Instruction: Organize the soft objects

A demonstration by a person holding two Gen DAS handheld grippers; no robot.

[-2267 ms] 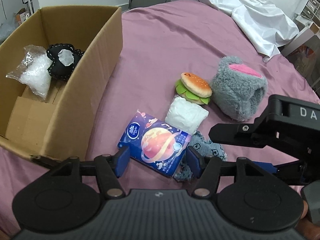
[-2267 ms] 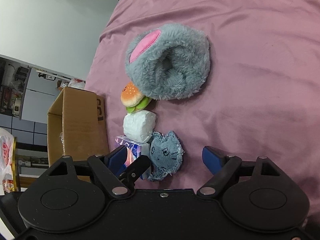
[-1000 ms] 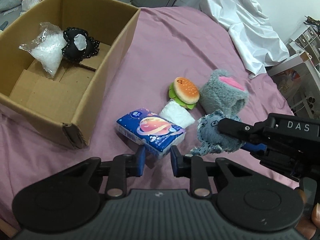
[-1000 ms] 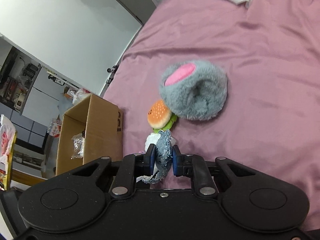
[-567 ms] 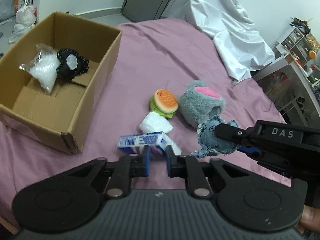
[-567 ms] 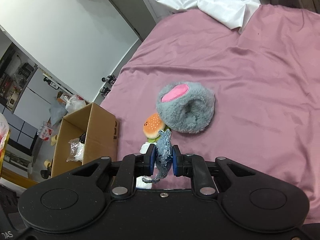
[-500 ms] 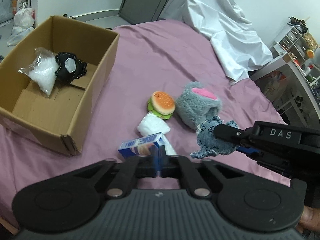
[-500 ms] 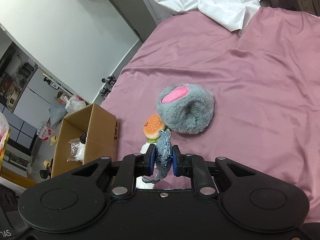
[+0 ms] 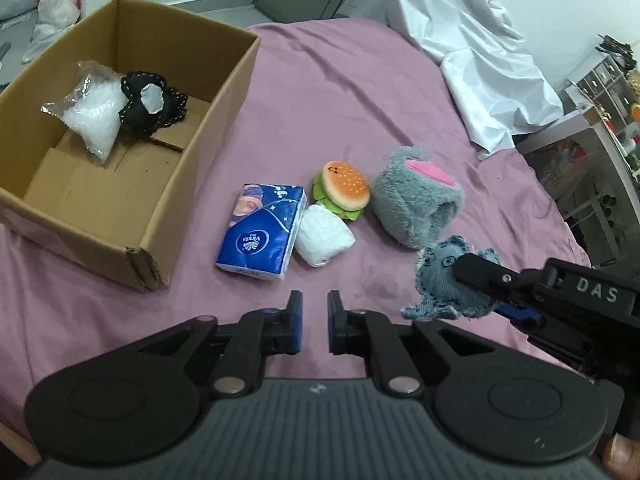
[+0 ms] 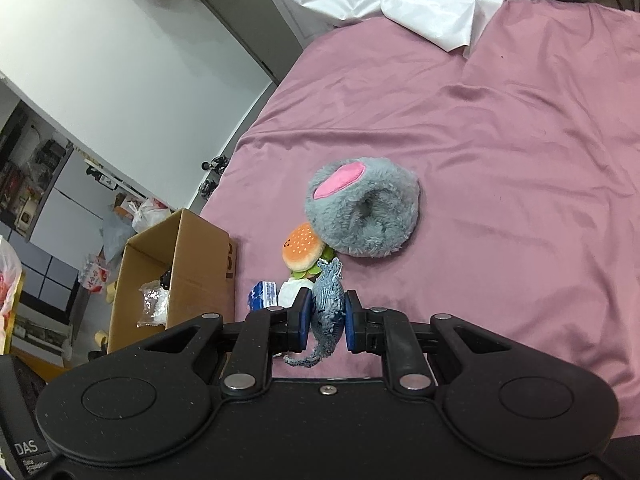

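Right gripper (image 10: 325, 322) jaws clamp the denim cat toy (image 10: 328, 300); left gripper (image 9: 314, 322) jaws closed, empty. Tissue pack (image 9: 262, 234) lies just ahead of them, cardboard box (image 9: 208, 116) ahead-left.

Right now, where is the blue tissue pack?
In the left wrist view the blue tissue pack lies on the purple sheet between the cardboard box and the white pouch, beyond the empty left gripper.

Mauve bedsheet (image 9: 360, 80); blue starry tissue pack (image 9: 262, 232); grey plush (image 9: 416, 204), pink patch; brown box (image 9: 208, 128)
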